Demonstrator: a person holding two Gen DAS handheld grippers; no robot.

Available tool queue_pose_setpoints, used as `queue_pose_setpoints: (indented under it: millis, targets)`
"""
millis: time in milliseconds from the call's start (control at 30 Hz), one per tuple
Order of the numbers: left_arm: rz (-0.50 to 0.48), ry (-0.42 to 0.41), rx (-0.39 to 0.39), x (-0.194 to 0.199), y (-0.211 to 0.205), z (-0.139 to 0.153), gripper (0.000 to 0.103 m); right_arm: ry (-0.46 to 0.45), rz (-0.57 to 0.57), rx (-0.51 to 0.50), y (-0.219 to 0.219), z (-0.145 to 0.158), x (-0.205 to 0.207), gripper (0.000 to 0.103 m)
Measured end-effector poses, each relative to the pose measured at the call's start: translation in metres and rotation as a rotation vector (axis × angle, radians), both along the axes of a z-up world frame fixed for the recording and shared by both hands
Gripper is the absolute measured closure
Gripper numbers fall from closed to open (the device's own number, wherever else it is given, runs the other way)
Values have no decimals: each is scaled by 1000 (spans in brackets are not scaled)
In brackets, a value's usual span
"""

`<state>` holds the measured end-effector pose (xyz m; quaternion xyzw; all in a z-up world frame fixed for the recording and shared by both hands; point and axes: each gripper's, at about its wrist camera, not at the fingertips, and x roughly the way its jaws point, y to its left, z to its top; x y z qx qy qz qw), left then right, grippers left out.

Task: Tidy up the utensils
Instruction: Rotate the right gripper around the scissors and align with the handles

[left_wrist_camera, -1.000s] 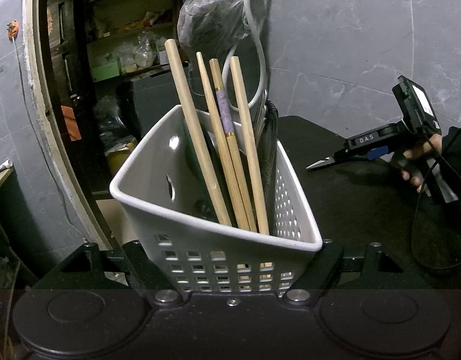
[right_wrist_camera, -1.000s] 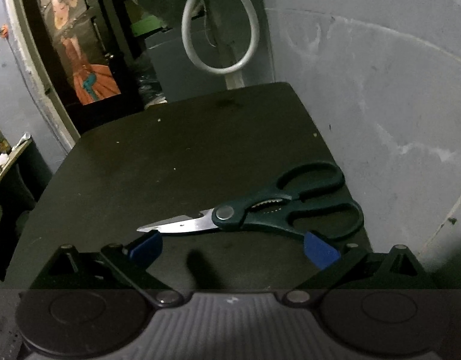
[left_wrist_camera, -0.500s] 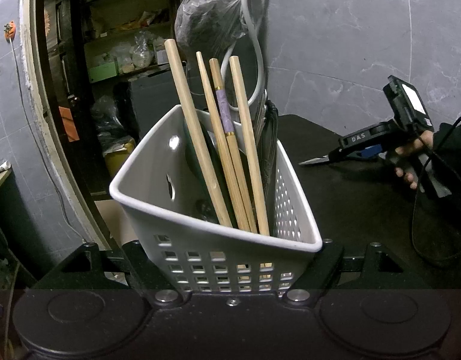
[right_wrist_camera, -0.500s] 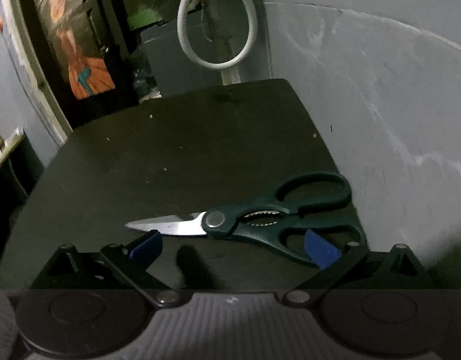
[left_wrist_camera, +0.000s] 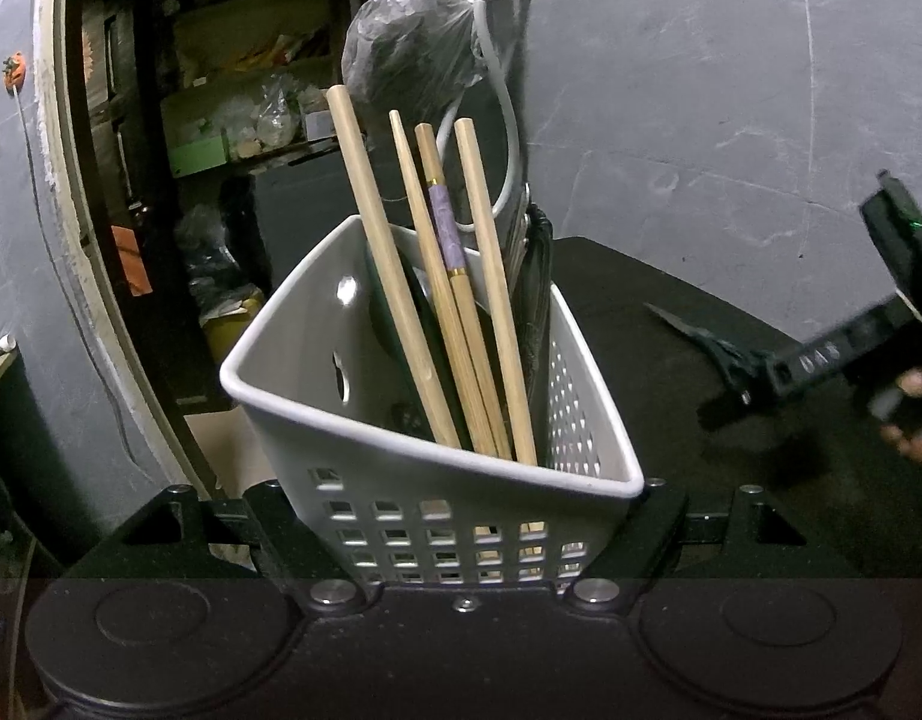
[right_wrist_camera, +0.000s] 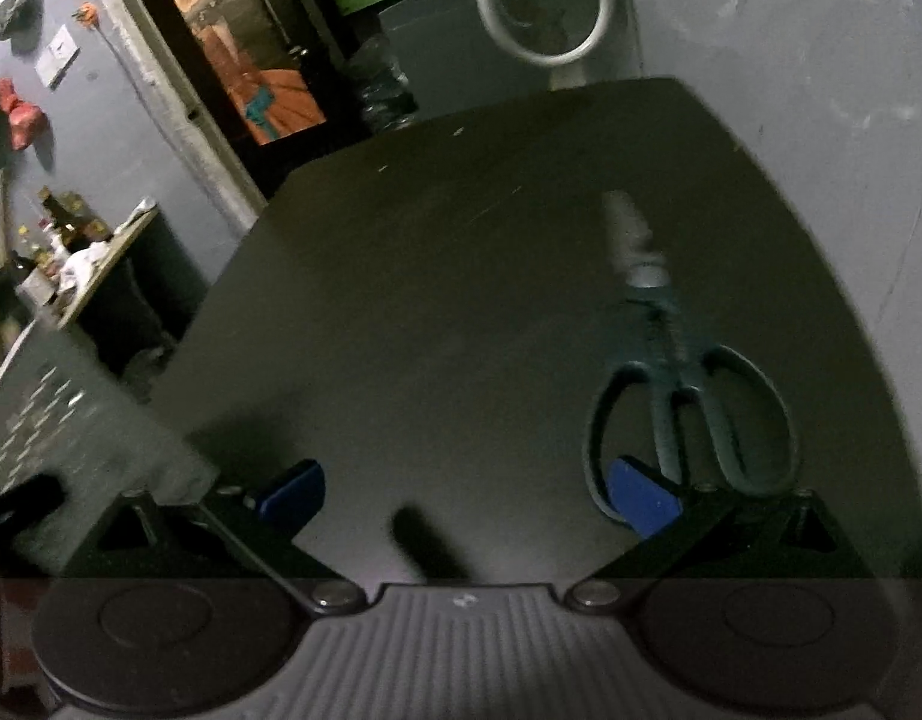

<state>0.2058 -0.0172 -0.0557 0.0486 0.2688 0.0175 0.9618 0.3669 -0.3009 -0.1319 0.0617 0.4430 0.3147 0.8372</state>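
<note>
My left gripper (left_wrist_camera: 466, 516) is shut on a white perforated basket (left_wrist_camera: 437, 480) that holds several wooden sticks (left_wrist_camera: 455, 300) and dark utensils. In the right wrist view, green-handled kitchen scissors (right_wrist_camera: 682, 372) hang from the right blue pad (right_wrist_camera: 643, 495), which sits inside one handle loop; the blades point away, blurred. My right gripper (right_wrist_camera: 466, 495) stands wide open. It also shows in the left wrist view (left_wrist_camera: 754, 378), to the right of the basket, with the scissors' tip (left_wrist_camera: 676, 324) pointing left.
A black table (right_wrist_camera: 461, 276) lies under both grippers. A grey wall (left_wrist_camera: 730, 120) stands behind and to the right. A white hose (right_wrist_camera: 544, 6) and a dark plastic bag (left_wrist_camera: 413, 54) hang at the back. The basket's side (right_wrist_camera: 47, 426) shows at the left edge.
The scissors have swung from lying crosswise between the right pads to hanging lengthwise from the right pad. The right gripper has moved nearer the basket. The left gripper holds the basket as before.
</note>
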Motion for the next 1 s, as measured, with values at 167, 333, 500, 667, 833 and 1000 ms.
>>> queue_pose_setpoints:
  millis: [167,333,500,667,833,1000]
  targets:
    - [-8,-5,-3,-1,1,-1,24,100,14,100,14,3,-43,0]
    - [-16,-8,-1,-2,2,-1,24,216,83,207,30,1,-68,0]
    - [-22,-11,-3,-2,4,-1,24,201,118,210,39,7,-85,0]
    - [-22,-13,-7,-3,4,-1,25,133,107,184,12,23,-92,0]
    - [-25,-15,-10,-3,5,-1,25,2,151,11,-4,34,-84,0]
    - [-23,-15,-9,-3,5,-1,25,-191,262,-232,-3,40,-82,0]
